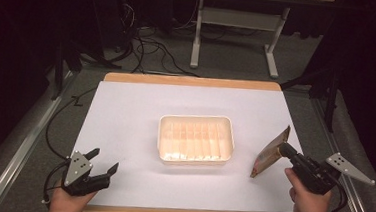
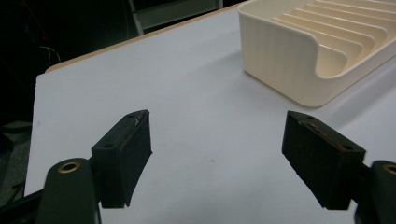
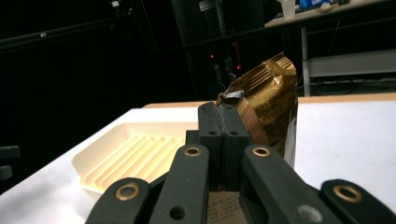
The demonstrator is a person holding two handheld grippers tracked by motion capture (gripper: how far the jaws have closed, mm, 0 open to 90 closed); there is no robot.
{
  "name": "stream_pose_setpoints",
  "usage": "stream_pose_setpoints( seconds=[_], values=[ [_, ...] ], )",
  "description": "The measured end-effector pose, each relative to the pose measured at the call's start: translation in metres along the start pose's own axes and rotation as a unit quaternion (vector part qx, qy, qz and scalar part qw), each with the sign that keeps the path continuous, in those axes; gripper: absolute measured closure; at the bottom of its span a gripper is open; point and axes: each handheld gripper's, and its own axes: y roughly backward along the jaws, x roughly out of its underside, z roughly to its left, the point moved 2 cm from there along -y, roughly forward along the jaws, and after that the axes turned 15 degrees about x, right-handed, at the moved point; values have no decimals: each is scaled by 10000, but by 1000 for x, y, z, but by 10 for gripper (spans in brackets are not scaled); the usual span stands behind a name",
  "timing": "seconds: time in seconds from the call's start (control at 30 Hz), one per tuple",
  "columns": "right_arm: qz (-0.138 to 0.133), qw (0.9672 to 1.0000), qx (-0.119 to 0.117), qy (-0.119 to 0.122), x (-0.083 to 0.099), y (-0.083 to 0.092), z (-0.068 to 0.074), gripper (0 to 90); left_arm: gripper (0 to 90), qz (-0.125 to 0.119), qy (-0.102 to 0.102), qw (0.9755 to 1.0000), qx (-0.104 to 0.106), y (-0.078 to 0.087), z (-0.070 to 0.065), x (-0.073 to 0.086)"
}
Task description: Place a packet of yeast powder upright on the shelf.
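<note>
Figure: a transfer step in progress on a white-topped table (image 1: 124, 131). The right gripper (image 1: 287, 151) is pinching a gold-brown snack packet (image 1: 270, 154) with its jaws pressed together on the packet's side, as the right gripper view confirms, where the packet (image 3: 268, 105) is rising above the closed jaws. The packet is standing tilted near the table's right edge, its lower corner at or just over the surface, well apart from the cream ribbed tray (image 1: 195, 157) sitting at the table's centre. The left gripper (image 1: 102, 164) is waiting near the front left corner, jaws spread wide and holding nothing; its own view is showing the tray wall (image 2: 280, 56) ahead. Judged from this layout, the packet is being carried, probably toward the tray. The next move is calling for a leftward carry over the tray rim before release.
</note>
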Motion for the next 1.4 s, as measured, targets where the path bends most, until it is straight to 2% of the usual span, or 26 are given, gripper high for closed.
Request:
stream_pose_setpoints(
  seconds=[0.27, 0.7, 0.73, 0.8, 0.87, 0.97, 1.03, 1.4],
  values=[
    [-137, 9999, -66, 58, -12, -3, 7, 900, 243, -27, -8, 10000, 13, -1, 0, 0],
    [-359, 9984, -336, 271, -47, -5, 35, 900, 243, -68, 6, 10000, 23, 1, 2, -1],
    [-410, 9979, -386, 307, -54, -4, 42, 900, 243, -71, -1, 10000, 17, 1, 2, -1],
    [-429, 9977, -405, 334, -57, -4, 44, 900, 243, -72, -5, 10000, 20, 1, 2, -1],
    [-484, 9968, -499, 399, -65, -5, 54, 900, 243, -81, -4, 10000, 19, 1, 2, -1],
    [-496, 9967, -515, 394, -67, -5, 57, 900, 243, -83, -7, 10000, 12, 2, 2, -2],
    [-510, 9958, -613, 445, -72, -9, 68, 900, 243, -91, -3, 10000, 13, 2, 2, -2],
    [-439, 9929, -946, 568, -76, -30, 109, 900, 243, -146, 1, 9999, 7, 3, 3, -2]
  ],
)
